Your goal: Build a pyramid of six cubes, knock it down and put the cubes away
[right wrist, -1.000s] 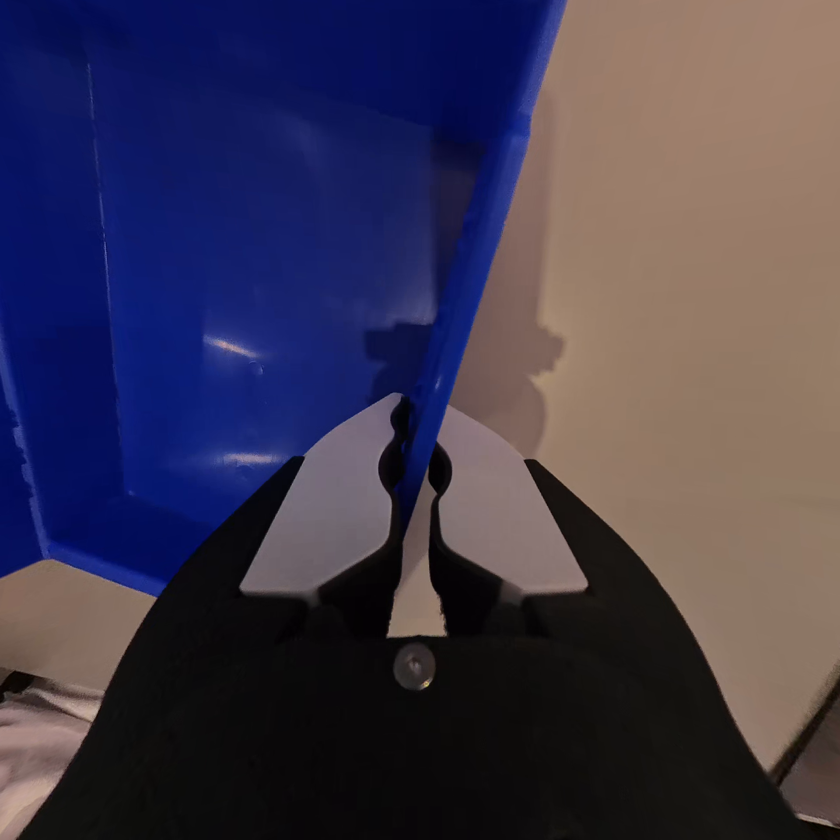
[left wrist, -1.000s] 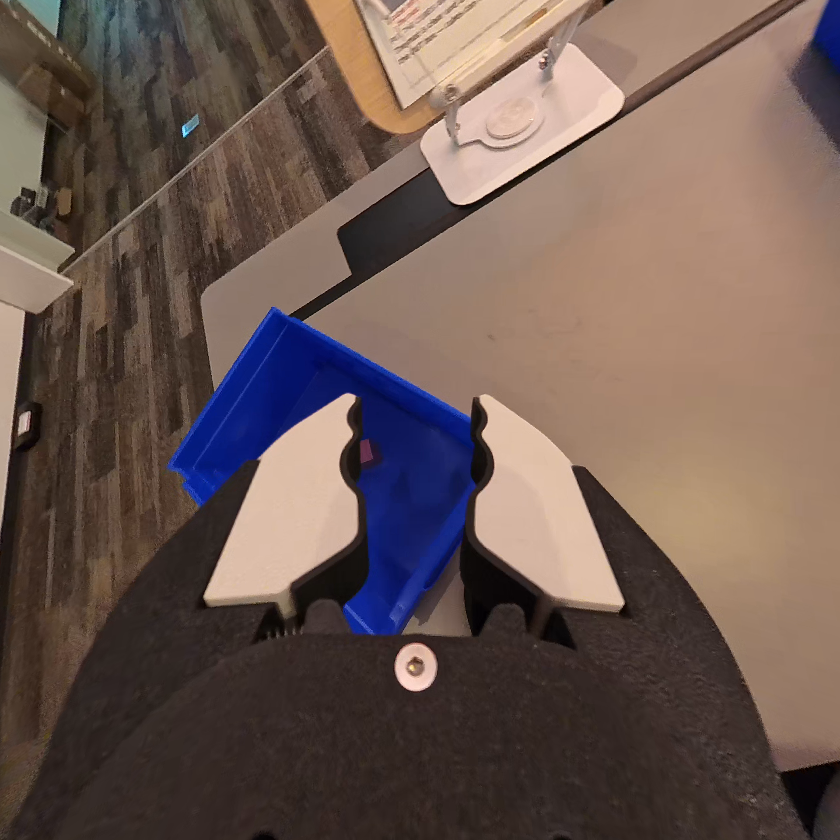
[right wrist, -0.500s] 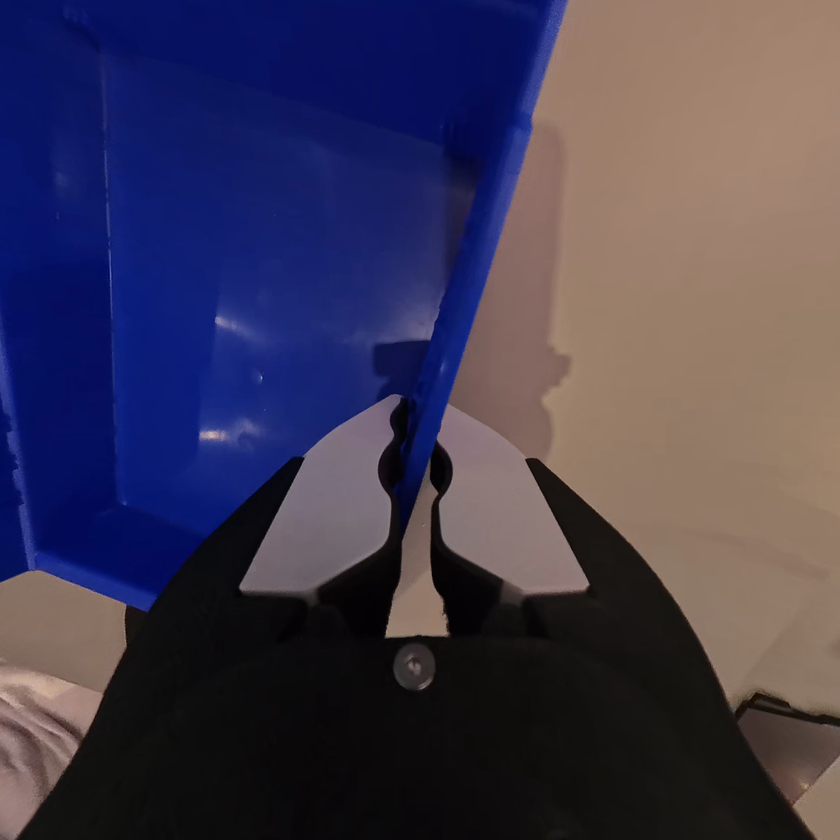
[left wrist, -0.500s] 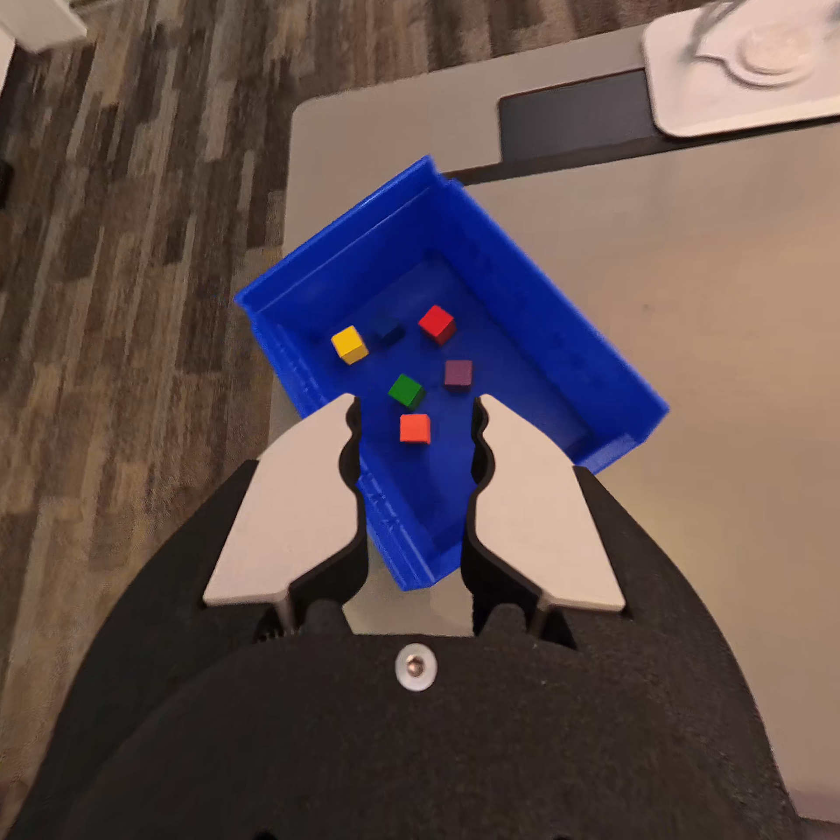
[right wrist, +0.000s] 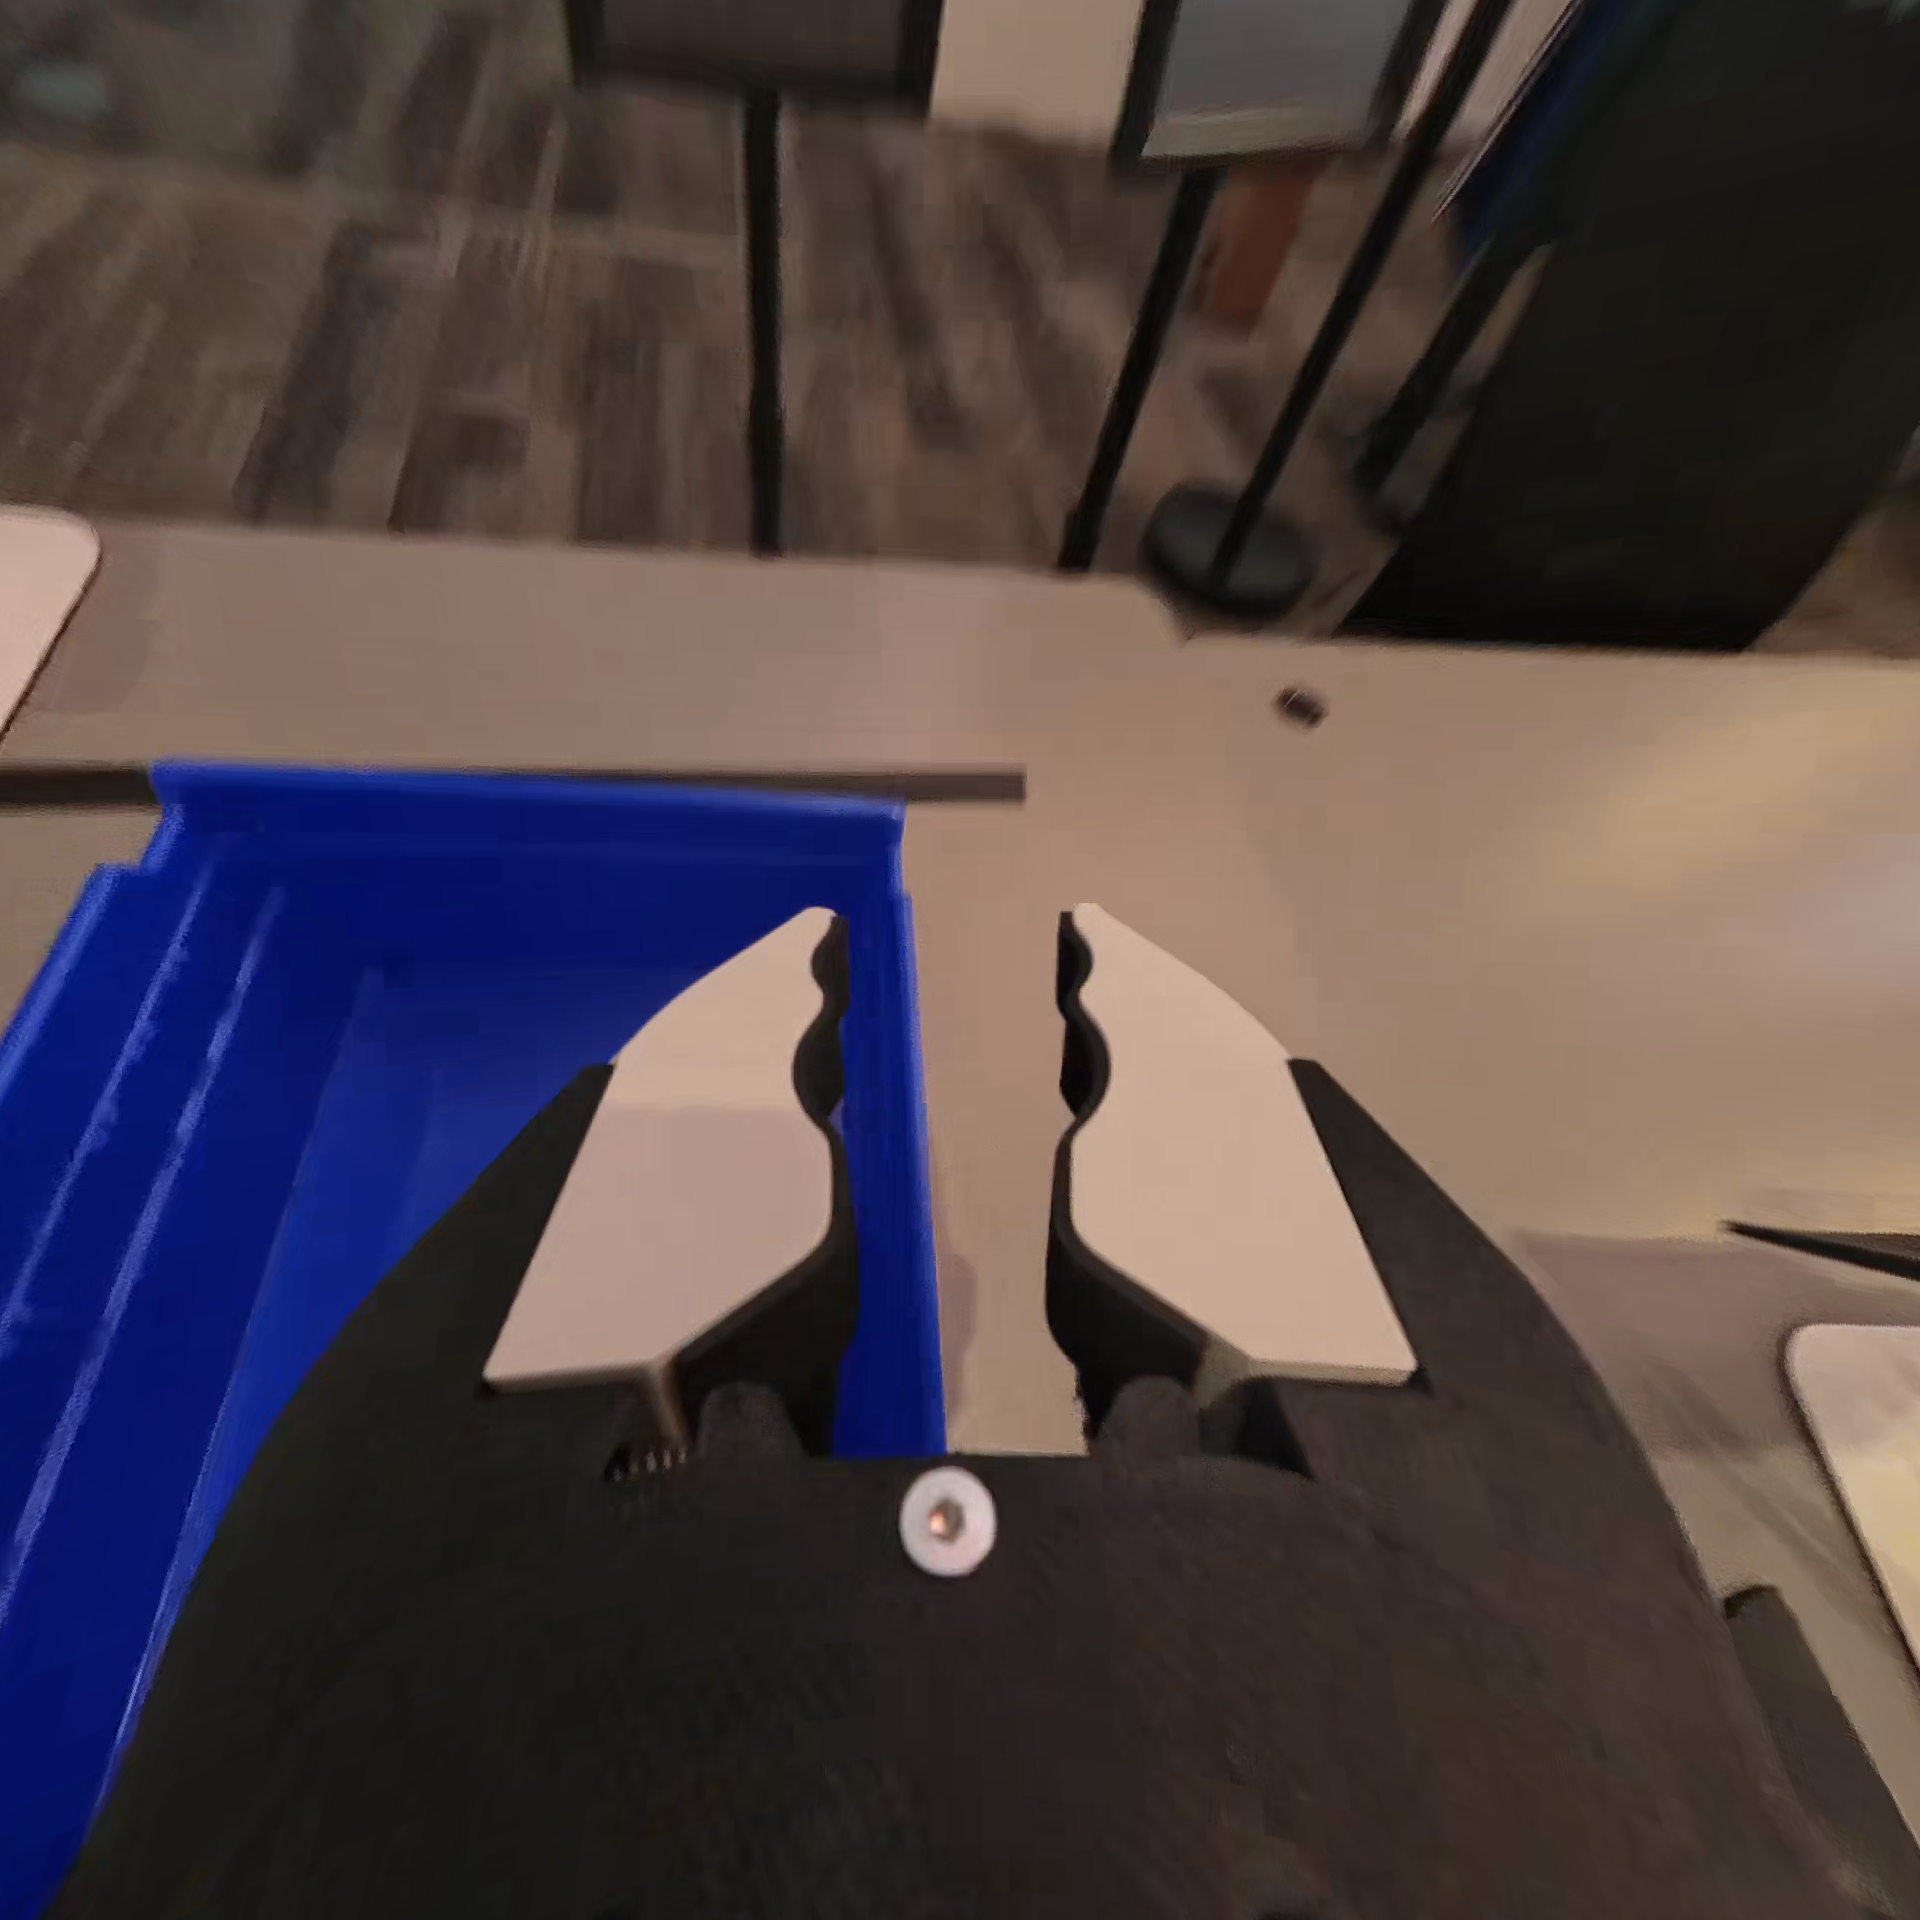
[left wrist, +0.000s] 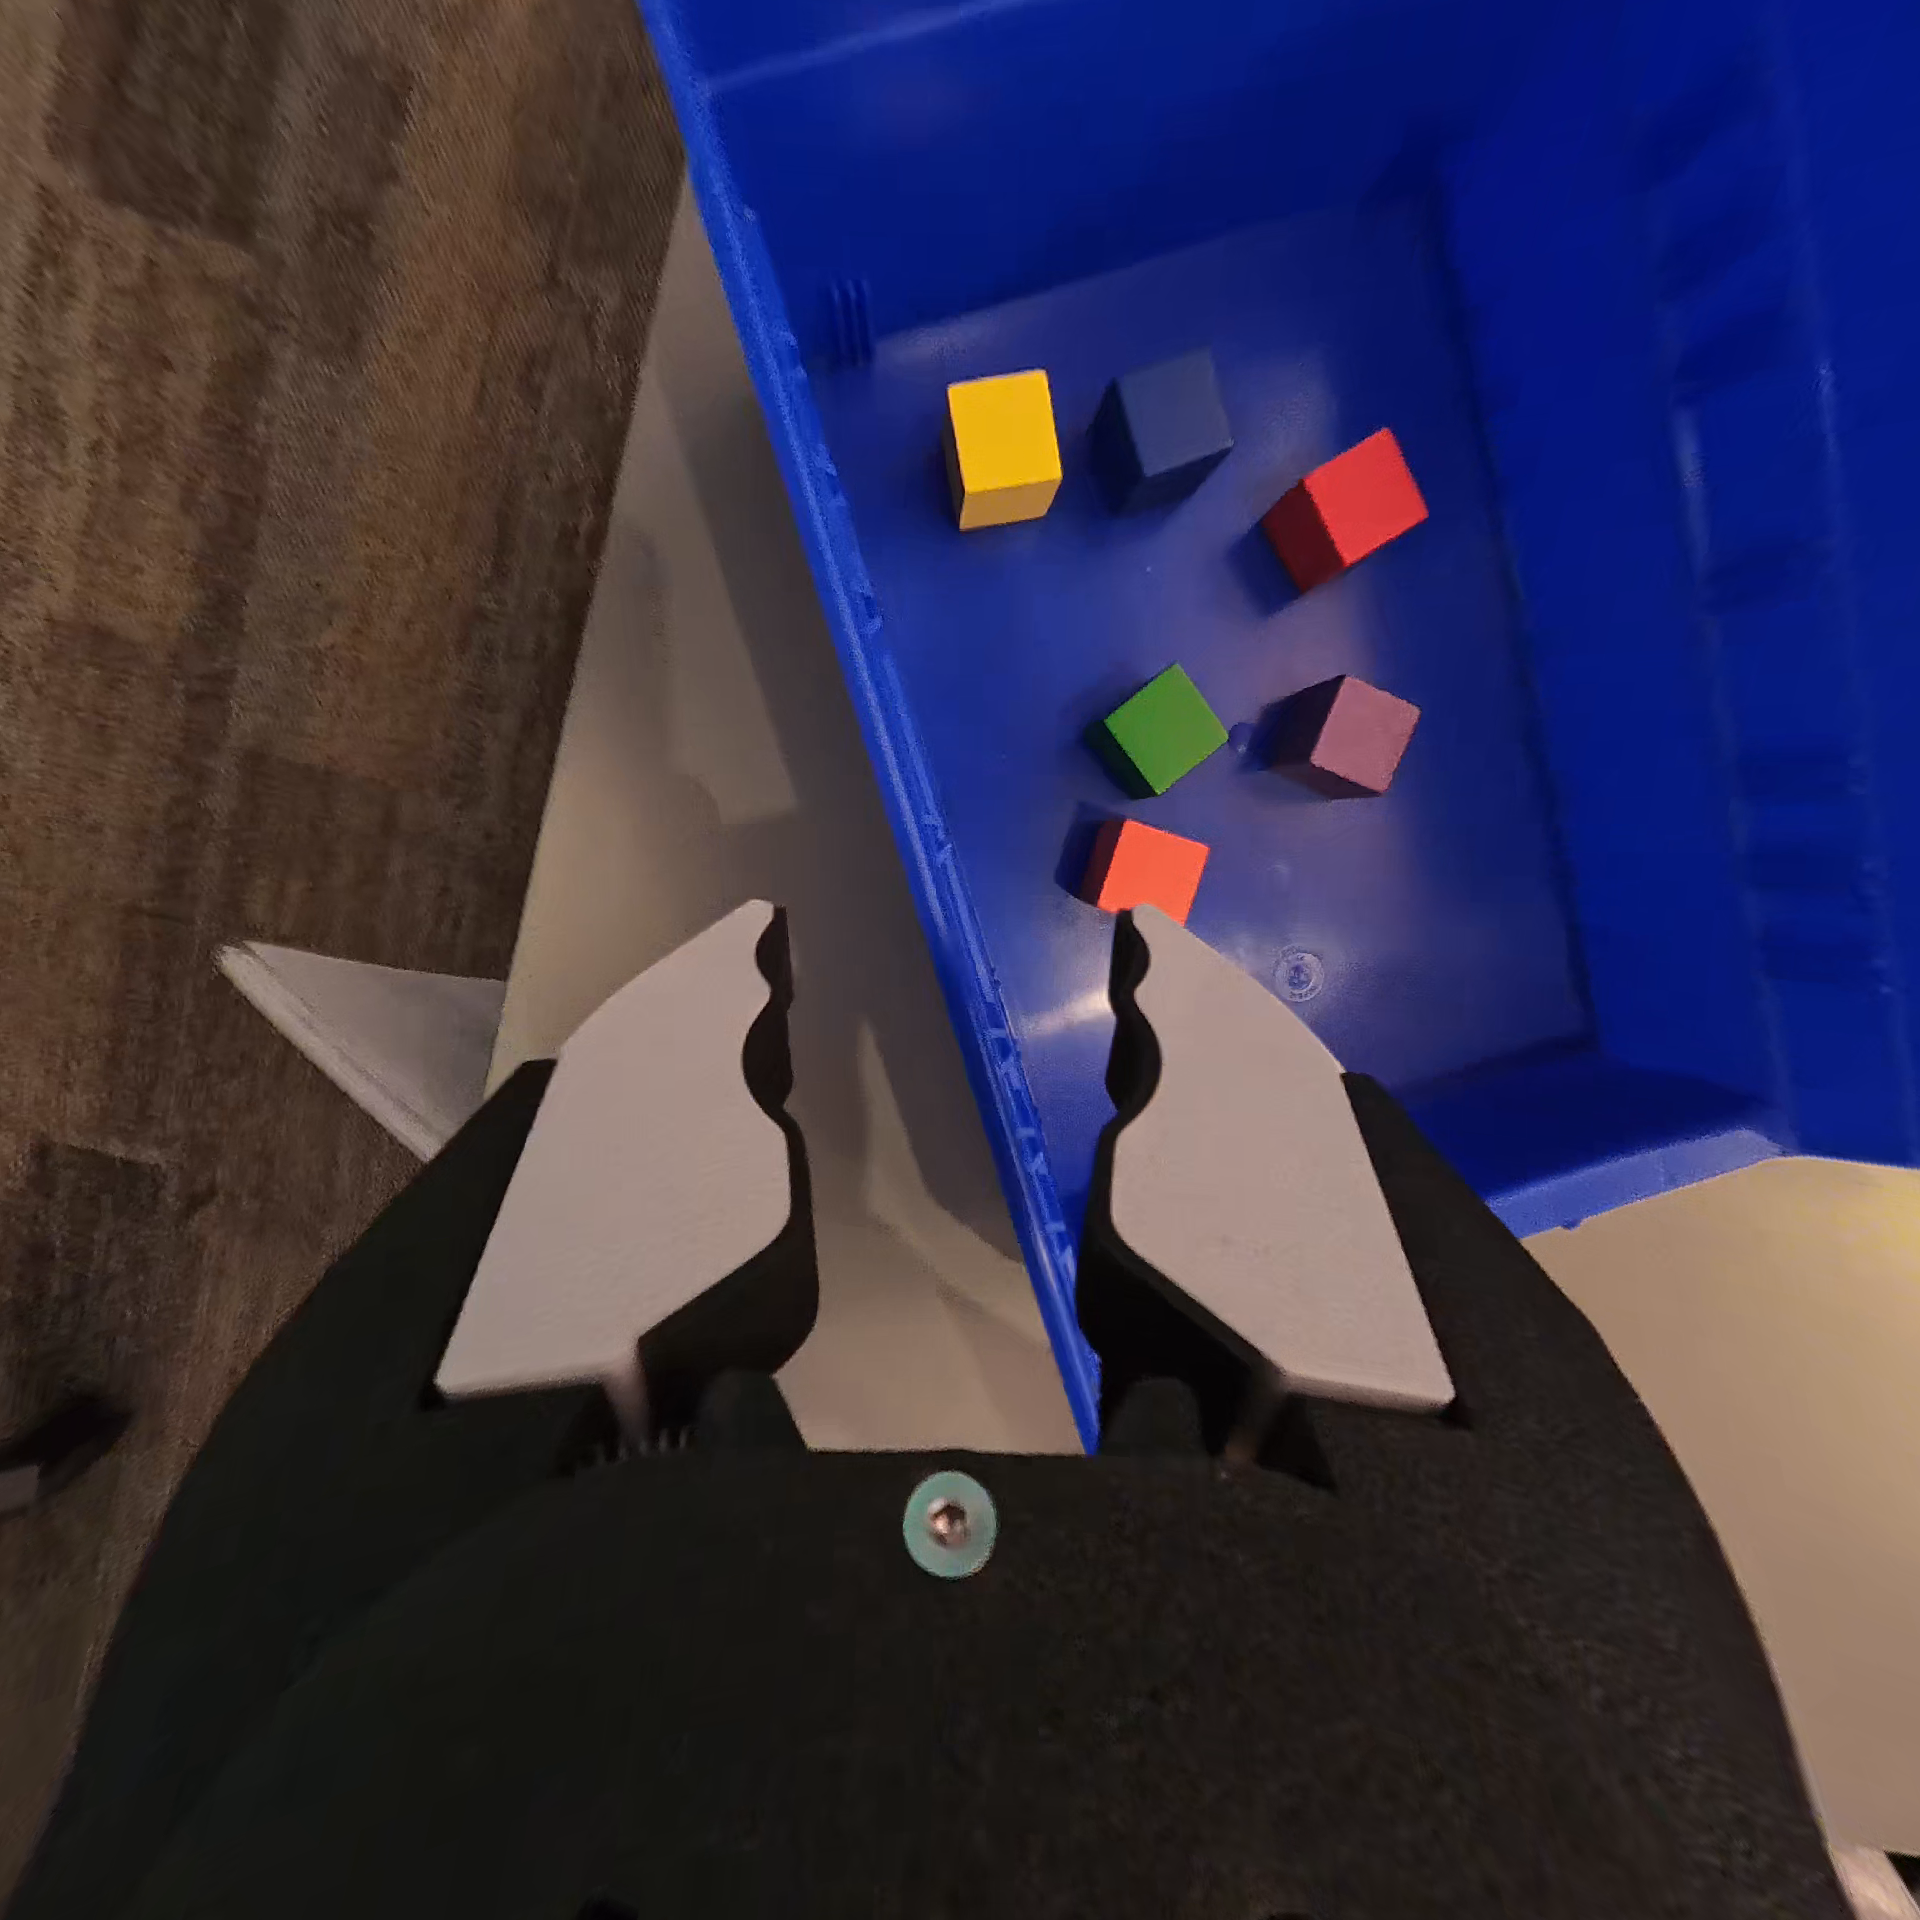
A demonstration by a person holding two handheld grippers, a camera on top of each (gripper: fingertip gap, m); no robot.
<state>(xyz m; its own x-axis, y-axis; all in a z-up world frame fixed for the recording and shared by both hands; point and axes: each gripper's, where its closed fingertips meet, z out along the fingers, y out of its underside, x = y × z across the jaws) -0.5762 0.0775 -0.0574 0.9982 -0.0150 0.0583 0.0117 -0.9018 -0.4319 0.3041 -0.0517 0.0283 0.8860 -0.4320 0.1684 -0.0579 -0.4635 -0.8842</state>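
In the left wrist view a blue bin stands at the table's left edge. It holds a yellow, a dark blue, a red, a green, a purple and an orange cube. My left gripper is open and straddles the bin's left wall without pressing on it. The right finger is inside the bin, just short of the orange cube. In the right wrist view my right gripper is open astride the right wall of a blue bin. That wall lies beside the left finger.
The grey table runs right and beyond the bin. A white base plate lies at the right edge and a pale pad at the far left. Black stand feet stand past the table. Wood-pattern floor lies left. The gap from one gripper's tips to the other's is roughly 90 cm.
My right gripper was shut on the bin's wall and has let go and opened, and its view has swung up. My left gripper came down close to the bin with the cubes and opened wider around its wall.
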